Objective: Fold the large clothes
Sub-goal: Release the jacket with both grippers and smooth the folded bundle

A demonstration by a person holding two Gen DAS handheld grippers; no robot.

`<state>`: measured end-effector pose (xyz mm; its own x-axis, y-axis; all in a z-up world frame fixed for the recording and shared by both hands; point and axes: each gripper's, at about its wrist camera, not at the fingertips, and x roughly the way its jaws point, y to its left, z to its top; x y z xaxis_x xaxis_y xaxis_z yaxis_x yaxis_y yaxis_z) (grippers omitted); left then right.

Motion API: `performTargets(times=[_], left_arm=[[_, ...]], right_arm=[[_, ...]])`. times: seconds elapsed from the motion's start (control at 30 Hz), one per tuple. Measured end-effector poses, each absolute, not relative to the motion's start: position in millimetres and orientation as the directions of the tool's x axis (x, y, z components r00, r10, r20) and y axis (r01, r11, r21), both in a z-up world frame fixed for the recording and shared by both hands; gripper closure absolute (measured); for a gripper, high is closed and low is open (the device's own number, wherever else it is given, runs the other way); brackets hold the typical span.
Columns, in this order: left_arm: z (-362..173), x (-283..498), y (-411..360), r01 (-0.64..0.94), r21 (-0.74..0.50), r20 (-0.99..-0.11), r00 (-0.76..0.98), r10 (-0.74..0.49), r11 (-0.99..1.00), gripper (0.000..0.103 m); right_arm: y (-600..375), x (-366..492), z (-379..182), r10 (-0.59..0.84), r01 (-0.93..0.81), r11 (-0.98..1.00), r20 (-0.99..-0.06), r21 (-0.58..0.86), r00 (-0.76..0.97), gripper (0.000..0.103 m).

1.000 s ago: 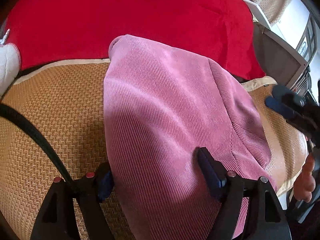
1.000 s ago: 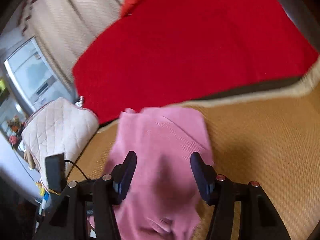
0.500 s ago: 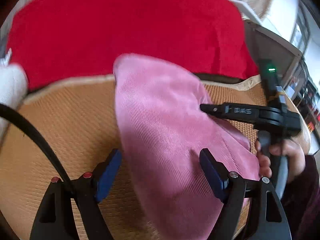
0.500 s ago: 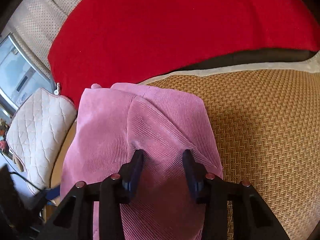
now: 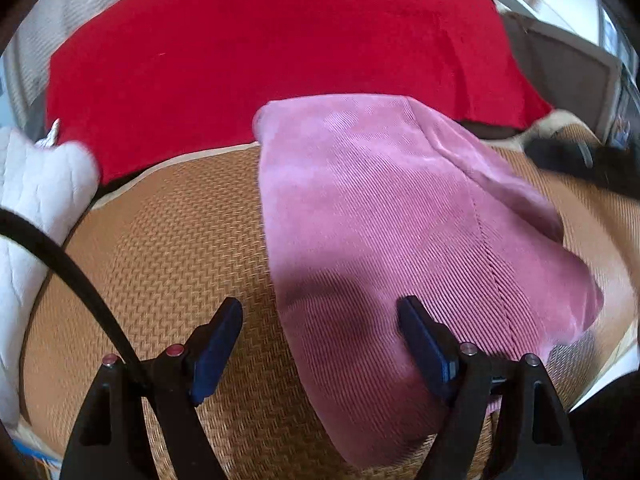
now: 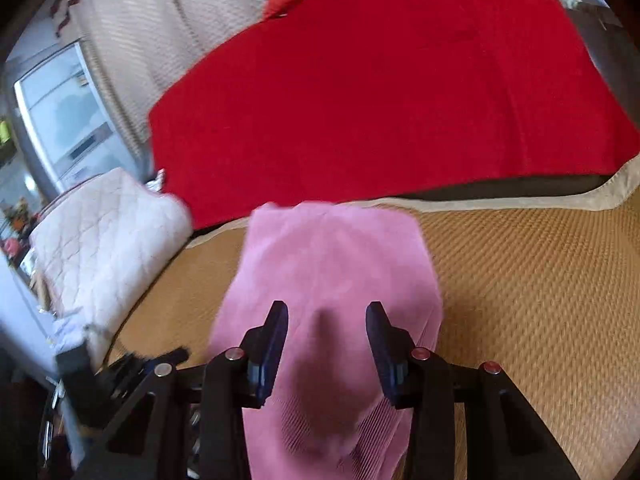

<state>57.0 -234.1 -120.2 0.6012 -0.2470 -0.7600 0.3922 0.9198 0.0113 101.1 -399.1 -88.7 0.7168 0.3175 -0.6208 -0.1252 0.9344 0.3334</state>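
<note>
The pink garment [image 5: 384,220] lies folded on the woven mat [image 5: 168,232], long axis running toward the red blanket [image 5: 260,48] (corduroy ribs visible); left gripper [image 5: 320,336] gapes wide, gripping nothing; right gripper [image 6: 327,336], jaws lately narrowed, straddles the cloth without pinching it.

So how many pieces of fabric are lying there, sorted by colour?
Pink: 1, the corduroy garment
Red: 1, the blanket
White: 1, the quilted cushion
Tan: 1, the woven mat
Total: 4
</note>
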Motion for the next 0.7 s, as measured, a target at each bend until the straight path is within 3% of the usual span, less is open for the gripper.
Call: performTargets(times=[0.17,0.27,0.47,0.7], left_arm=[[-106.0,32.4,-230.1,0.368,0.007,-0.727,0.64,-0.248,0.93,0.022],[-120.4,22.6,-234.7,0.37,0.06,-0.752,0.628,-0.202,0.927,0.021],[-125.5,24.0,-248.5,0.381,0.117,-0.734,0.655,-0.178,0.917,0.021],[-124.6,35.3,-243.4,0.386,0.057,-0.752,0.623,-0.215,0.921,0.021]], right_arm=[[-383.8,80.7,-118.8,0.312,-0.127,0.945,-0.716,0.302,0.624,0.06],[-379.3,88.6,-146.5,0.284,-0.107,0.956,-0.777,0.273,0.562,0.059],[-389.7,102.1,-126.5,0.37,-0.117,0.924,-0.772,0.365,0.517,0.059],[-389.6,174.1,-85.2,0.385,-0.154,0.917,-0.714,0.369,0.585,0.06]])
